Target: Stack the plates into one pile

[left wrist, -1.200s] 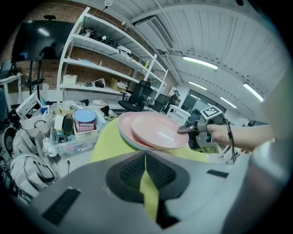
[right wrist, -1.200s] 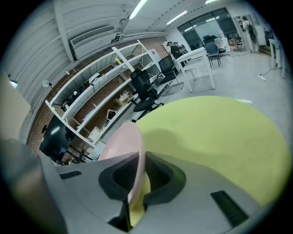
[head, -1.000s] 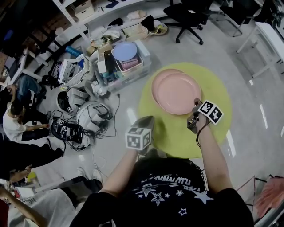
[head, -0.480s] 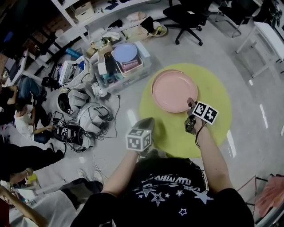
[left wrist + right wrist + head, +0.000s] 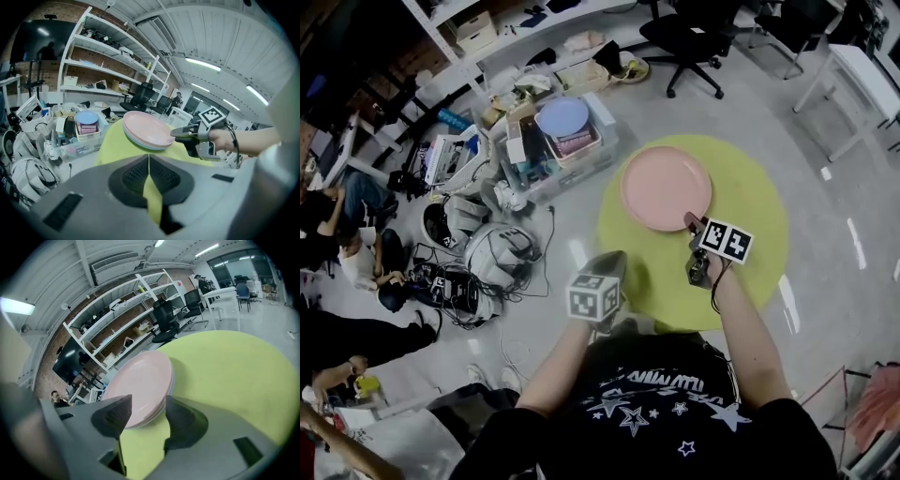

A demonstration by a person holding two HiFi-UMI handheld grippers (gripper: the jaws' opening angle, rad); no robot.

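- Now the right gripper (image 5: 147,411) stands released: its jaws have just been opening and are wide apart, with no pad pressing on anything.
- Just ahead of its tips lies the near rim of the pile of pink plates (image 5: 140,376), seen through the gap. The plates sit one on another, edges nearly in line.
- Under gripper and pile alike spreads the round yellow surface (image 5: 755,211).
- Off to its left, well apart from the pile, the left gripper (image 5: 149,164) is clenched on nothing — jaws together, at the yellow surface's edge.
- Farther out, beyond the pile and leftward, a blue plate (image 5: 562,116) rests on top of a cluttered bin (image 5: 581,164) on the floor.
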